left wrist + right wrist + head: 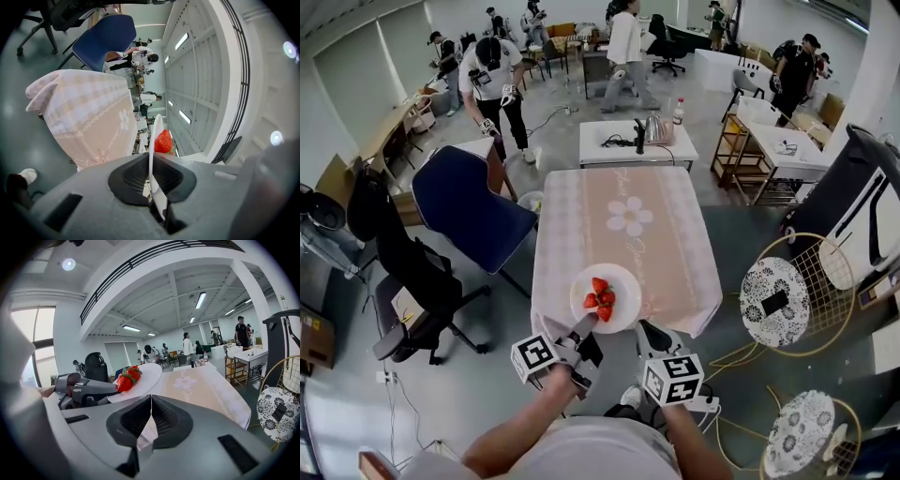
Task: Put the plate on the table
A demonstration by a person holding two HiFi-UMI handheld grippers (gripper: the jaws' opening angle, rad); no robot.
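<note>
Grip first: clamping the left hand-held gripper [150, 180] nearly shut on the thin near rim of the plate [623, 279], holding it out roughly level just ahead of the tips, over the near edge of the cloth-covered tabletop [581, 220]. Judging it stiff, smooth-glazed, breakable and fairly light, yet levering hard on a one-edge pinch; taking hold deeper on the rim, or steadying the opposite side, probably being safer. Carrying loose strawberries [599, 298] just beyond the pads, so likely rolling with any tilt. Holding the right hand-held gripper [151, 404] just to the right, pads meeting on nothing identifiable. Failing to make out the pale sliver low in its gap, or whether the plate is touching the cloth.
</note>
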